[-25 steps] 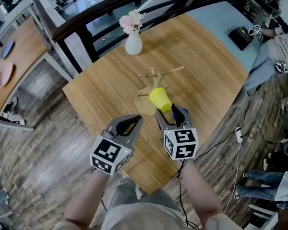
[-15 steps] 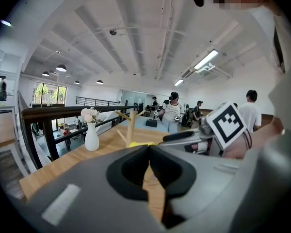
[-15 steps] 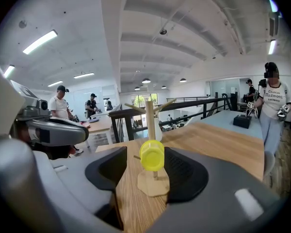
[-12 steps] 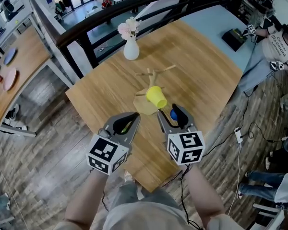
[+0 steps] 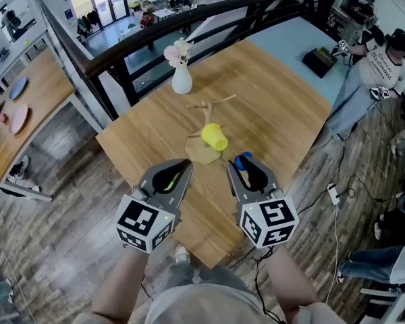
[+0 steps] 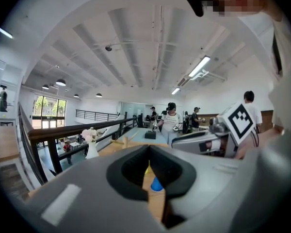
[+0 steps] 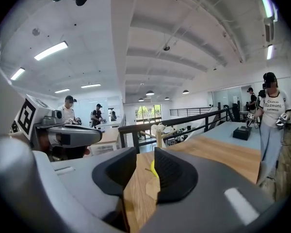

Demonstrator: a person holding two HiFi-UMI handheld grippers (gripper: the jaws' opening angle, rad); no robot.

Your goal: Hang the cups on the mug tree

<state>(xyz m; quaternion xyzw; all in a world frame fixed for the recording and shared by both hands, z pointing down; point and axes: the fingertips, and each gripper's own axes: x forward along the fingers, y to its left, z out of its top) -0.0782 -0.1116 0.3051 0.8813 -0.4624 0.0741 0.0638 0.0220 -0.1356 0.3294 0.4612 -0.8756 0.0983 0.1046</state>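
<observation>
The wooden mug tree (image 5: pixel 206 117) stands mid-table, and a yellow cup (image 5: pixel 214 137) hangs on one of its lower pegs, above the base (image 5: pixel 202 154). In the right gripper view the cup (image 7: pixel 153 169) shows ahead through the gap. My right gripper (image 5: pixel 246 164) is short of the tree and apart from the cup. Its jaws are closing with nothing between them. A small blue thing (image 5: pixel 241 159) lies by its tip, partly hidden. My left gripper (image 5: pixel 179 166) is shut and empty, pointing at the tree.
A white vase with pink flowers (image 5: pixel 181 78) stands behind the tree. A dark railing (image 5: pixel 121 52) runs past the wooden table's (image 5: pixel 283 106) far edge. A black box (image 5: pixel 320 61) lies on a blue surface at the right, beside a standing person (image 5: pixel 378 66).
My right gripper has pulled back from the yellow cup toward me and its jaws have narrowed. The cup stays hanging on the tree. The left gripper has hardly moved.
</observation>
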